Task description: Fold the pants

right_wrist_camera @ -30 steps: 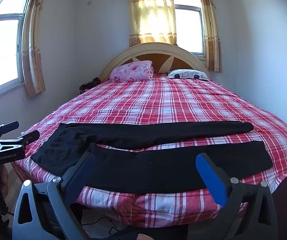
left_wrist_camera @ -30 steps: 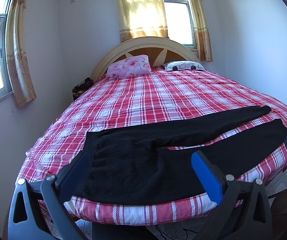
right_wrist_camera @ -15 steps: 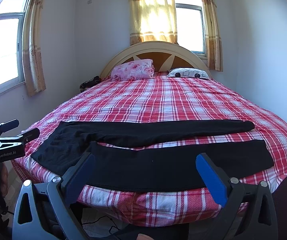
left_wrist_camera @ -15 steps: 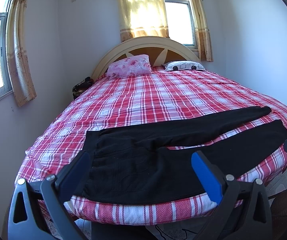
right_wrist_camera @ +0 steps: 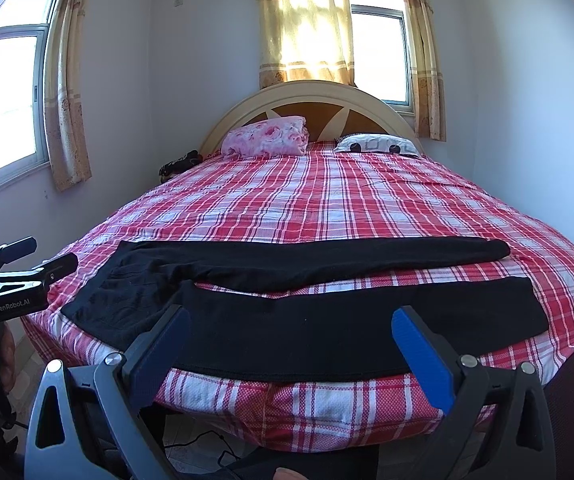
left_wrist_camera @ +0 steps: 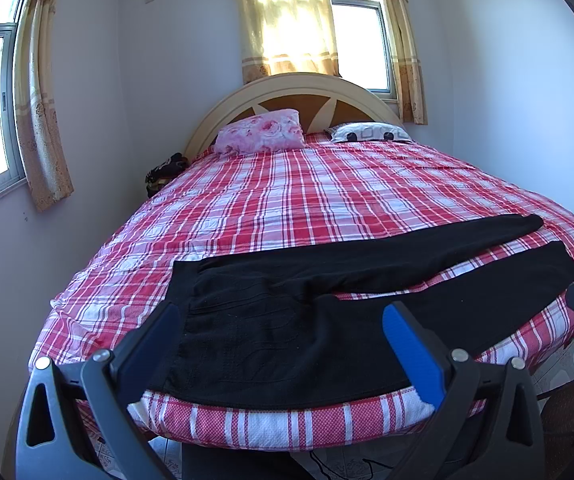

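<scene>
Black fabric, one pair of pants [right_wrist_camera: 287, 320], lies spread flat across the lower half of the frame on the foot of the plaid bed [right_wrist_camera: 347, 208], both legs apart and unfolded, so we judge every fold is left to do. Our left gripper [left_wrist_camera: 283, 340] and right gripper [right_wrist_camera: 293, 340] hang before the mattress edge, jaws wide, holding nothing. We count two pillows [right_wrist_camera: 267, 142], upper centre.
</scene>
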Motion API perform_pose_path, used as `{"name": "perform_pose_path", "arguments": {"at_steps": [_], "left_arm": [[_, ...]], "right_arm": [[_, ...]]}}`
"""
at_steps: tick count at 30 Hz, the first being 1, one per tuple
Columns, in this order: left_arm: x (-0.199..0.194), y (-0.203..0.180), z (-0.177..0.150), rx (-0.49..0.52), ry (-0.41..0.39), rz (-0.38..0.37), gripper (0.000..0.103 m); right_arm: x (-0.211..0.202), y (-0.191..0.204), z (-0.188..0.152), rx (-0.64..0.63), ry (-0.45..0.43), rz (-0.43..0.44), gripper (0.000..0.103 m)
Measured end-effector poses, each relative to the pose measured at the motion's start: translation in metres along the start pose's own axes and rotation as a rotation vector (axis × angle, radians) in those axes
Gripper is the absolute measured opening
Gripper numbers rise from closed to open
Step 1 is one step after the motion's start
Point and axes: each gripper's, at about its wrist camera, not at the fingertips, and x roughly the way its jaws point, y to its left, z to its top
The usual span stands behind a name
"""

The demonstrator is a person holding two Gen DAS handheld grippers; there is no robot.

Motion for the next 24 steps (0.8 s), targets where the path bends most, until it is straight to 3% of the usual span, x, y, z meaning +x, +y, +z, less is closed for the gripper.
{"name": "perform_pose_path", "arguments": {"at_steps": [24], "left_arm": [[0.0053, 0.0017, -0.0032, -0.008, 0.013, 0.001, 0.103]], "right_arm": [[0.0056, -0.0001, -0.0025, -0.005, 0.022, 0.002, 0.102]]}}
